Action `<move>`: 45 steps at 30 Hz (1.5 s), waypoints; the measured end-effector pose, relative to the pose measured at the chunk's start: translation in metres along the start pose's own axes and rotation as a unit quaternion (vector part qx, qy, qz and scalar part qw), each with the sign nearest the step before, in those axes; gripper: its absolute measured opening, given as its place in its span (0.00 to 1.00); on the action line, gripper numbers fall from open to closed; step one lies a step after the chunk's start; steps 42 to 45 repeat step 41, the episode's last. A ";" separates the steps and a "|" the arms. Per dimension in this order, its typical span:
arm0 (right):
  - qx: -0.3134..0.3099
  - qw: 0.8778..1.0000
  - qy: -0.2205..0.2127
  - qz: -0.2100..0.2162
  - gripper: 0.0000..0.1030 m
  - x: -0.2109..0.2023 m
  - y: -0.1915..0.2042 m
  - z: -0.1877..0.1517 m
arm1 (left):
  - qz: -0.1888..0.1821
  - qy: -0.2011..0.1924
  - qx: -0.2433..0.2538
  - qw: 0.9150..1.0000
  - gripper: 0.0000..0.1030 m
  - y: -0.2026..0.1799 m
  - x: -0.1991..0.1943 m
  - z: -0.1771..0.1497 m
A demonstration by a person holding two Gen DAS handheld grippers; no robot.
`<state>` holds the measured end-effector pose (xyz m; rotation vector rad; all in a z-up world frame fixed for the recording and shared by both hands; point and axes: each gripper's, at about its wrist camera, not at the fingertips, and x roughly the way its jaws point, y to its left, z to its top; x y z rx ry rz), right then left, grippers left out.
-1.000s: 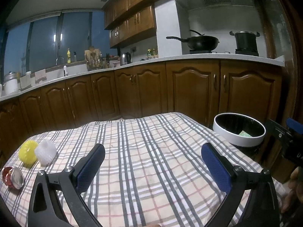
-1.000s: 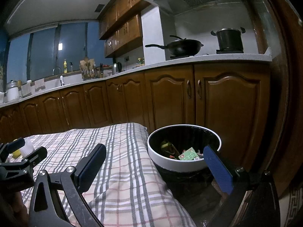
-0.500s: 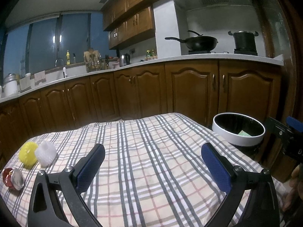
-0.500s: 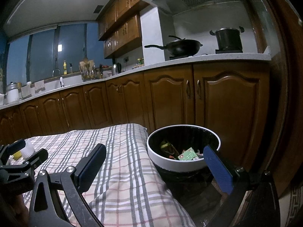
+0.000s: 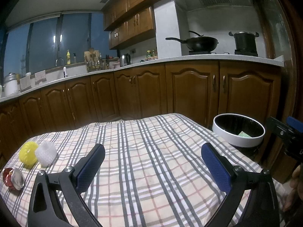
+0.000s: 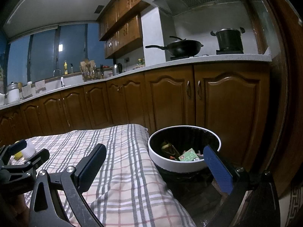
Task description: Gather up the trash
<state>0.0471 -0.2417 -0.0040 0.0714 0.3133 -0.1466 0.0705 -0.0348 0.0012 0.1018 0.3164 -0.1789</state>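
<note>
1. Right now both grippers hang over a table covered in a plaid cloth [image 5: 151, 170], and neither holds anything.
2. Over the middle of the cloth, the left gripper [image 5: 152, 162] has its blue-padded fingers [image 5: 90, 167] spread wide with only bare fabric between them.
3. Off at the table's right end, the right gripper [image 6: 154, 163] is spread just as wide; its left finger sits over the cloth edge and its right finger [image 6: 217, 168] over the near rim of the trash bin [image 6: 181, 167].
4. That bin, white-rimmed with a dark liner, stands just beside the table's right edge, in front of the brown cabinet doors [image 6: 227, 109].
5. Inside it lie a green carton [image 6: 189, 156] and some darker scraps I cannot make out.
6. Still on the cloth, near its far left corner, sit a yellow foam net [image 5: 28, 154] and a white foam net [image 5: 46, 154], touching each other.
7. Just nearer than those, at the left edge, a crushed red can [image 5: 12, 176] lies on its side, well apart from the bin.
8. Behind everything, a wok [image 5: 198, 43] and a pot [image 5: 245, 41] rest on the stove.
</note>
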 end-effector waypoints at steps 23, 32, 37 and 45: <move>-0.002 1.000 -0.001 0.005 1.00 -0.002 0.004 0.006 | 0.001 0.005 -0.004 1.000 0.99 -0.001 0.000 0.001; -0.003 1.000 0.000 0.005 1.00 -0.002 0.004 0.005 | 0.000 0.006 -0.005 1.000 0.99 -0.002 0.000 0.002; -0.001 1.000 0.002 0.008 1.00 -0.001 0.006 0.007 | 0.000 0.007 -0.007 1.000 0.99 -0.003 0.000 0.001; -0.001 1.000 0.005 0.011 1.00 0.002 0.006 0.009 | -0.002 0.012 -0.011 1.000 0.99 -0.001 0.001 0.000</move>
